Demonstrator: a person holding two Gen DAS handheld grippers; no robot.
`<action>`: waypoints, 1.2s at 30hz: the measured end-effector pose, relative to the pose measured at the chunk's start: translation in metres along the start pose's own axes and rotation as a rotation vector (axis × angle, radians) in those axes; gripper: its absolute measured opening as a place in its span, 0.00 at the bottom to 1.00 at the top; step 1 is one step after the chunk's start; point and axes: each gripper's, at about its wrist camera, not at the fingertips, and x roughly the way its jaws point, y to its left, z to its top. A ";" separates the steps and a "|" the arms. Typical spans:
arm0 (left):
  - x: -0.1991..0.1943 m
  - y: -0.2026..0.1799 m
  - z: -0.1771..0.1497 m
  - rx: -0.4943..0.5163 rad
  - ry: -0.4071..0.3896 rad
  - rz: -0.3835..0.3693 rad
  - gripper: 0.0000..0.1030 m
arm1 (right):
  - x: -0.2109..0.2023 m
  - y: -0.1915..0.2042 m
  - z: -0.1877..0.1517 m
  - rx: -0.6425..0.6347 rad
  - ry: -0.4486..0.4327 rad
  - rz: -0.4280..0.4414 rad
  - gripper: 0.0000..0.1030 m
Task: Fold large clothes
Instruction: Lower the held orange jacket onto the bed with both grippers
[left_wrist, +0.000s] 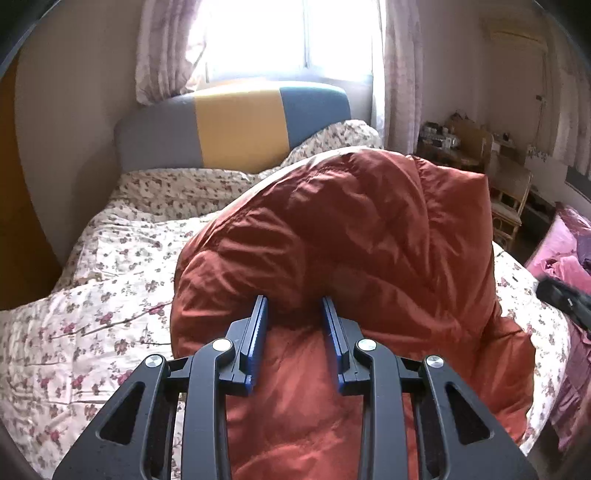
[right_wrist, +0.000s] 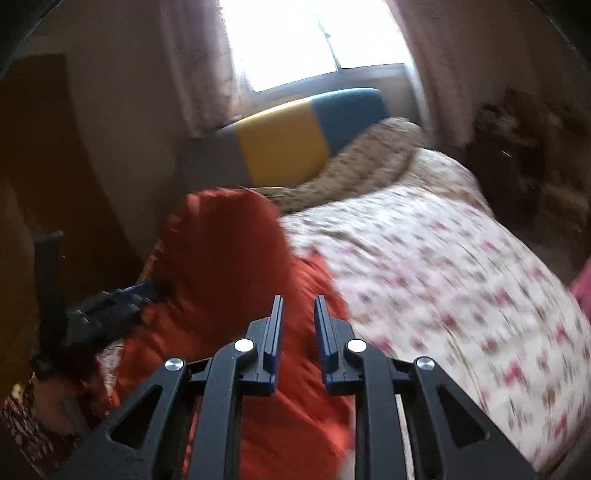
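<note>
The rust-red padded jacket (left_wrist: 332, 240) is bunched up over the bed, a puffy, slick-looking garment with soft quilted swells and deep creases. My left gripper (left_wrist: 295, 306) is clamped on a thick fold of it; the blue pads dent the cloth on both sides, and the fabric rises in a dome beyond them — I judge I hold it there to carry one part across for a fold. In the right wrist view the jacket (right_wrist: 229, 258) lies to the left and under my right gripper (right_wrist: 298, 306). Its jaws stand a little apart and I see nothing pinched between the tips, only red cloth behind them, so I take this hand to be free of the garment. That view is smeared, so fine detail is lost.

Beneath lies a floral quilt (left_wrist: 110, 266), pale with small pink blossoms, rumpled — a soft, yielding base for folding. Behind it stands a padded headboard (left_wrist: 236, 122) in grey, yellow and blue panels, under a bright window (left_wrist: 288, 37) with curtains.
</note>
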 end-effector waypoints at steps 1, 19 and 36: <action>0.001 0.000 0.005 -0.004 0.004 -0.004 0.28 | 0.010 0.007 0.008 -0.021 0.010 0.012 0.16; 0.073 -0.021 0.020 0.035 0.081 0.009 0.48 | 0.135 -0.030 -0.008 -0.003 0.200 -0.059 0.13; 0.130 -0.023 0.004 -0.034 0.115 -0.039 0.51 | 0.183 -0.064 -0.026 0.087 0.262 -0.069 0.12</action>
